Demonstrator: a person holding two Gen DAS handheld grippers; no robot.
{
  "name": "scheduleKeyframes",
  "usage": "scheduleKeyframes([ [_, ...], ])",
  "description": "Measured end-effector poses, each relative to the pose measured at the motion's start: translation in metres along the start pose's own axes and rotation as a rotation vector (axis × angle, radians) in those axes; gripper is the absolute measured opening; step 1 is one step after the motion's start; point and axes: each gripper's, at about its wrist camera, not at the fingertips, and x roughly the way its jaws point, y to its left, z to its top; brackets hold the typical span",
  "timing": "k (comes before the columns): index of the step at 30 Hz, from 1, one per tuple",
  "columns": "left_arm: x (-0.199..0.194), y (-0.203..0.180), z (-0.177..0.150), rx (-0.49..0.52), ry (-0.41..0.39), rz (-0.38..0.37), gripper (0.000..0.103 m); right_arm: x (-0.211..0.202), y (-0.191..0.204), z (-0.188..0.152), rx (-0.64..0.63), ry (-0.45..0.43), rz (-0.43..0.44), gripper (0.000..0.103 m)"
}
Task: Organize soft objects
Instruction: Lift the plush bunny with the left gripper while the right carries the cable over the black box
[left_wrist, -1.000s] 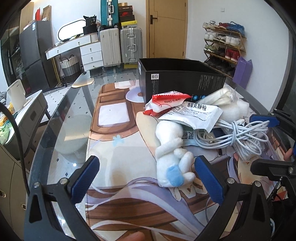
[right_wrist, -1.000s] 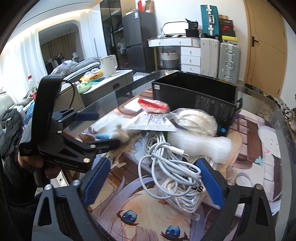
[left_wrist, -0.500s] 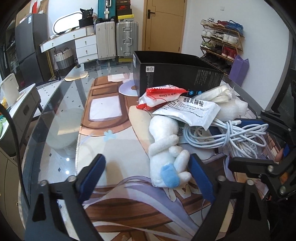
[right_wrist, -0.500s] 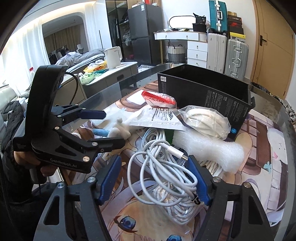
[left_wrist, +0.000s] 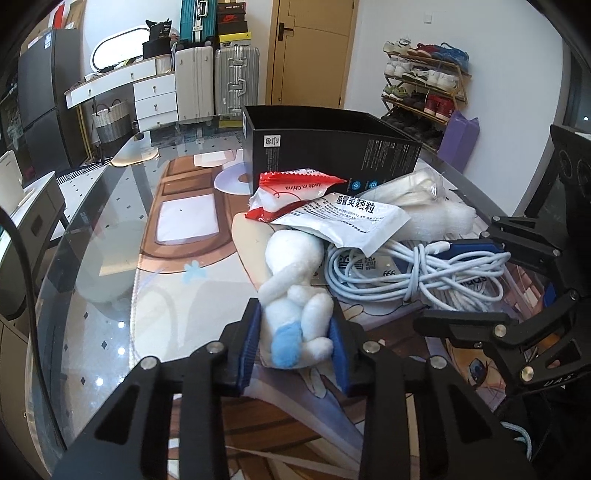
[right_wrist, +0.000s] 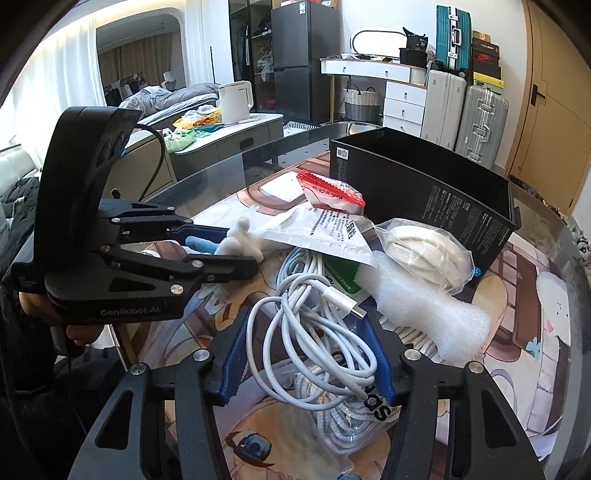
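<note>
Left wrist view: room with a tan door (left_wrist: 312, 51) at the far wall, suitcases (left_wrist: 218, 79) and a white dresser (left_wrist: 147, 92) far left, a shoe rack (left_wrist: 424, 88) far right. Glass table (left_wrist: 92, 236) fills the near ground, with a printed cartoon mat (left_wrist: 184, 236) lying on it.

Right wrist view: fridge (right_wrist: 303, 59) and a white kettle (right_wrist: 236, 101) on a low cabinet at the far left.

Black box (left_wrist: 325, 155) stands open-topped on the far side of the mat; its inside cannot be seen from either camera.

Pile just near of the box, all touching or overlapping:
- white foam roll (right_wrist: 424, 314), right side
- bagged white bundle (right_wrist: 424, 254) against the box wall
- coiled white cable (right_wrist: 314, 332), near right
- flat white packet (left_wrist: 343, 221) on top of the plush toy's far end and the cable
- red-and-white packet (left_wrist: 295, 190) leaning at the box

Left gripper (left_wrist: 295, 345): blue pads have just closed and now pinch the white plush toy (left_wrist: 295, 295) at its near end, which lies on the mat at the left of the pile.

Right gripper (right_wrist: 306, 354): jaws have just been narrowing, with the cable coil between them; cannot tell whether the pads press it yet.
</note>
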Motion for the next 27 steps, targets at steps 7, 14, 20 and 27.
scheduleKeyframes([
  [7, -0.012, 0.005, 0.001, -0.013, -0.041, -0.009, 0.032, -0.010, 0.001, -0.003, 0.009, -0.035, 0.030, 0.050],
  [14, -0.022, 0.008, 0.003, -0.023, -0.082, -0.008, 0.032, -0.024, 0.000, -0.005, 0.042, -0.082, 0.063, 0.049],
  [20, -0.037, 0.014, 0.004, -0.033, -0.132, -0.005, 0.032, -0.039, 0.005, -0.006, 0.051, -0.128, 0.078, 0.049],
  [27, -0.049, 0.017, 0.005, -0.035, -0.167, -0.002, 0.032, -0.063, 0.003, -0.009, 0.070, -0.186, 0.104, 0.049],
])
